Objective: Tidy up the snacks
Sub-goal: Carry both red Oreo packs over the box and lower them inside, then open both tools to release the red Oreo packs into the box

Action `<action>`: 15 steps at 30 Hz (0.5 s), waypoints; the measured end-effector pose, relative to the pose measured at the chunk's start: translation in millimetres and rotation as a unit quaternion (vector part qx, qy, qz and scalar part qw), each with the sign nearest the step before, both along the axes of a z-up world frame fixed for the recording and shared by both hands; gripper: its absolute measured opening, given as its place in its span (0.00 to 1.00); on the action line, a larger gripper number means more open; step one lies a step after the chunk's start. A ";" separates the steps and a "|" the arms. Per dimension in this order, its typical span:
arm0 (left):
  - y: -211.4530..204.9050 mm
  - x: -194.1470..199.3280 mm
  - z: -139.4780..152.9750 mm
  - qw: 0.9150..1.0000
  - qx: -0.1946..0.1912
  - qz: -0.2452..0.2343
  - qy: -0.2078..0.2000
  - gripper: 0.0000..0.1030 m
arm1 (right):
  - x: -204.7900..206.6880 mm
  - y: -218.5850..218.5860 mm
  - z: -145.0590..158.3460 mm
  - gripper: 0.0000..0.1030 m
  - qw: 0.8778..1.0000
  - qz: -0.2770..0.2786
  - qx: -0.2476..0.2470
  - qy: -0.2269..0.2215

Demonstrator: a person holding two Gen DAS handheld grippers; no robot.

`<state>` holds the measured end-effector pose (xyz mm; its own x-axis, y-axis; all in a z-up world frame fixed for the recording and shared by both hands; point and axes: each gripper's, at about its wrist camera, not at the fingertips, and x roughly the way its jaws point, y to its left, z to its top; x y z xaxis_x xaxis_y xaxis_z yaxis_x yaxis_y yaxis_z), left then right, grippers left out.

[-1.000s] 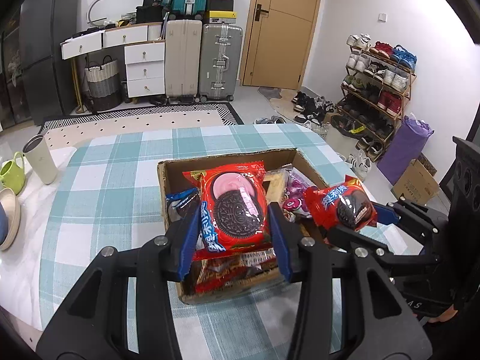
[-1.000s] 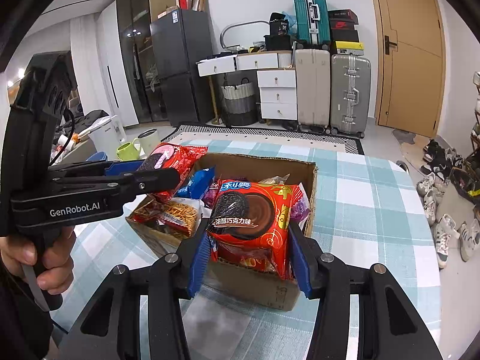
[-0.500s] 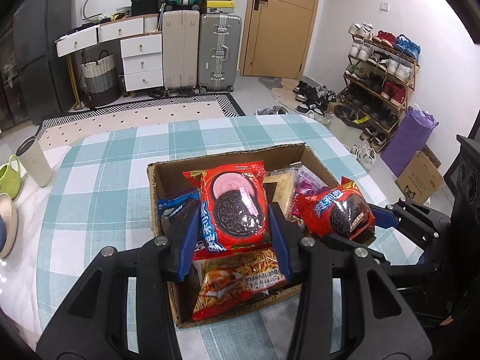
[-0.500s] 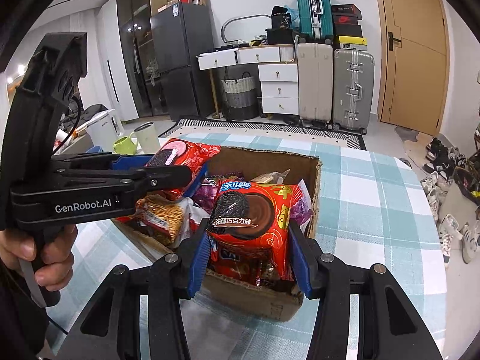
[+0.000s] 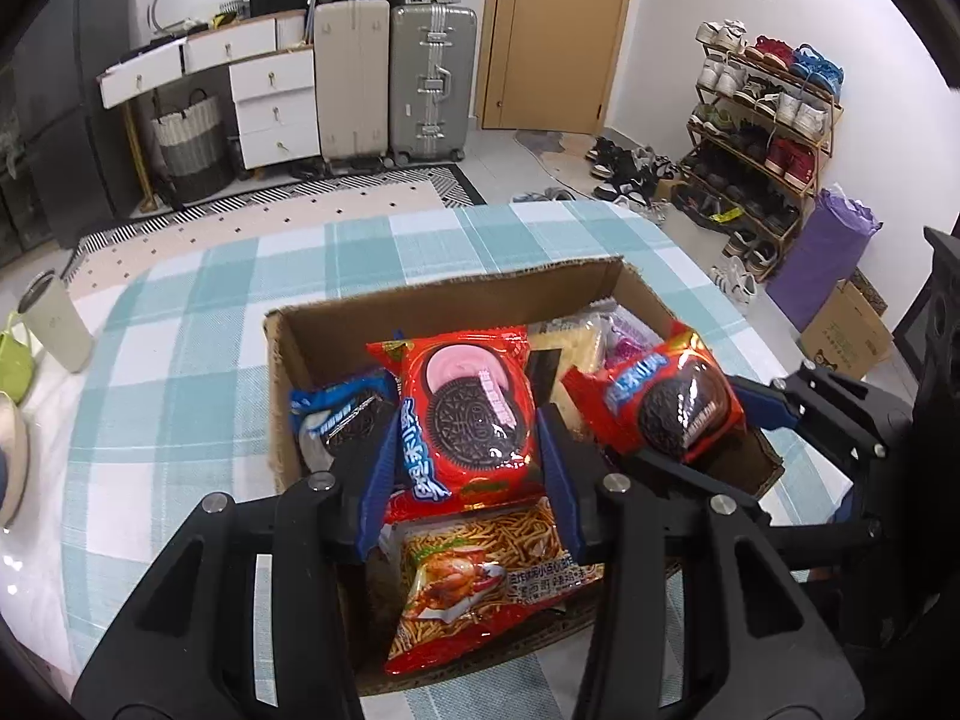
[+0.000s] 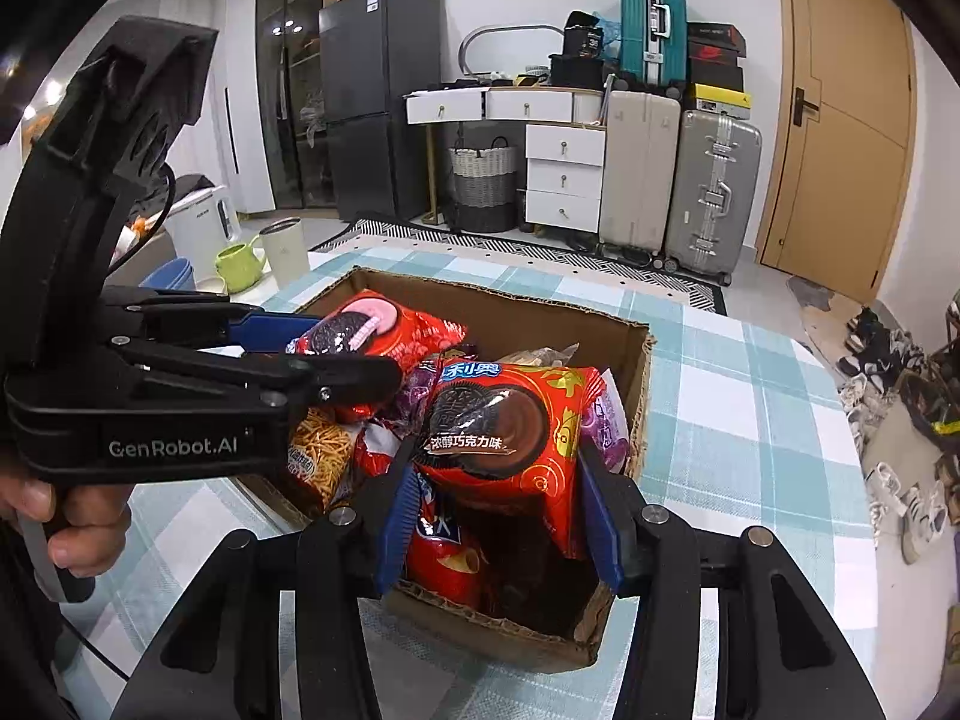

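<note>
Pink-cream cookie pack (image 5: 468,414) pinched upright in left gripper (image 5: 468,468), held above cardboard box (image 5: 420,306), box centre; probably staged for drop-in. Chocolate cookie pack (image 6: 504,426) likewise clamped in right gripper (image 6: 495,516), at 3 o'clock of first pack, over same box. Noodle-snack bag (image 5: 486,570) lies below at 6 o'clock, blue cookie pack (image 5: 342,414) at 9. Box sits on checked tablecloth (image 5: 180,390), so both packs share one destination.

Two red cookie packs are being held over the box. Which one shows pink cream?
The cookie pack in the left gripper: pink cream above its cookie. The right gripper holds the brown-cream pack.
</note>
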<state>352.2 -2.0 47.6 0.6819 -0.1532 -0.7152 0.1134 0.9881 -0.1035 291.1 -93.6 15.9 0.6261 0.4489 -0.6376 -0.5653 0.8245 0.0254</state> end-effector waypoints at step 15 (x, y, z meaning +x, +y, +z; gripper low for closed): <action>8.9 -2.4 -1.7 1.000 -0.011 -0.002 -0.001 0.44 | -9.8 -10.8 6.7 0.83 1.000 0.010 -0.006 -0.029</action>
